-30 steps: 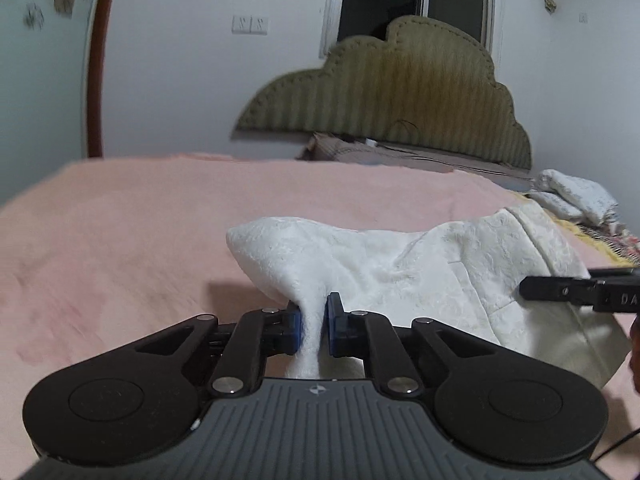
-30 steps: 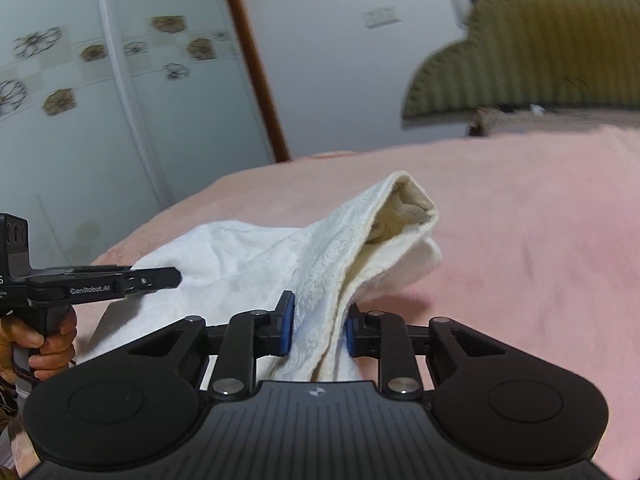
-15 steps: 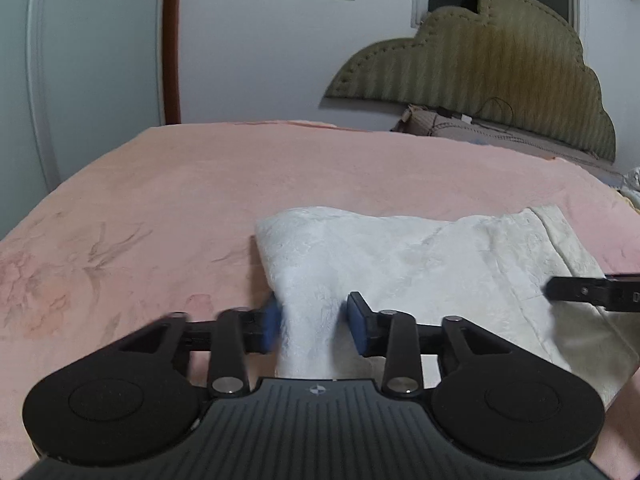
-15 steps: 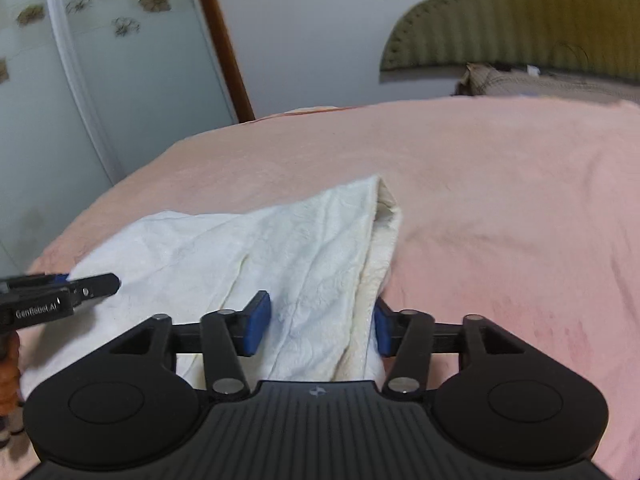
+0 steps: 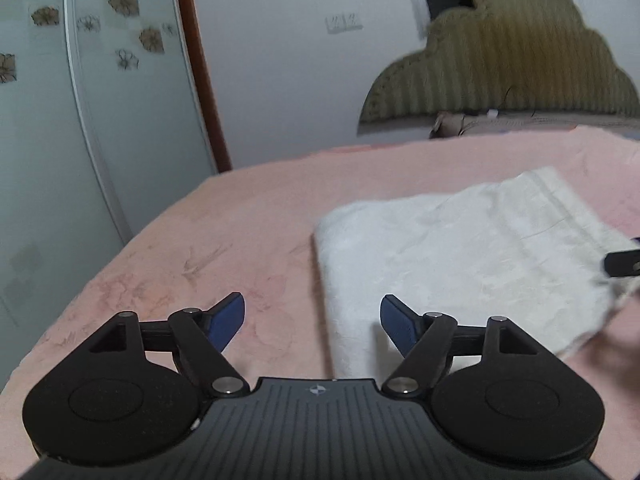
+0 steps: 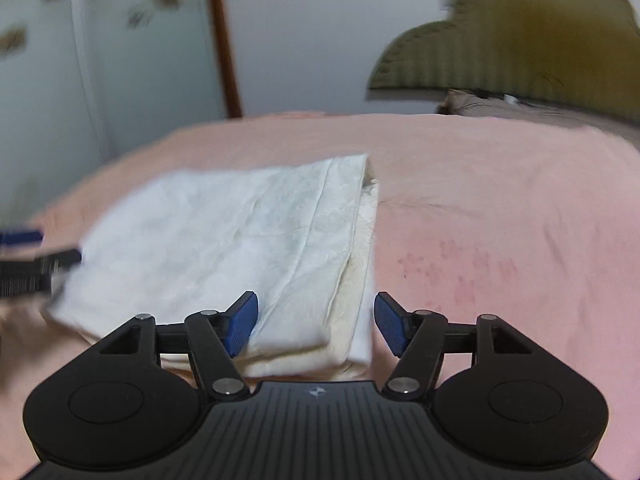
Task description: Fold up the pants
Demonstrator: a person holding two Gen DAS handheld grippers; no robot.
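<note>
The white pants (image 5: pixel 460 256) lie folded flat in layers on the pink bedspread (image 5: pixel 224 240). In the right wrist view the pants (image 6: pixel 240 240) show stacked layers along their right edge. My left gripper (image 5: pixel 312 320) is open and empty, just above the pants' near left corner. My right gripper (image 6: pixel 316 324) is open and empty, over the pants' near right corner. The right gripper's tip shows at the right edge of the left wrist view (image 5: pixel 624 262). The left gripper's tip shows at the left edge of the right wrist view (image 6: pixel 36 260).
An olive scalloped headboard (image 5: pixel 512 64) stands at the far end of the bed. A white wardrobe with flower stickers (image 5: pixel 80 80) and a brown door frame (image 5: pixel 200 80) are to the left. The bedspread (image 6: pixel 500 220) stretches wide to the right of the pants.
Both grippers let go of the pants and opened wide. The lifted cloth dropped flat onto the bed. Both grippers drew back a little.
</note>
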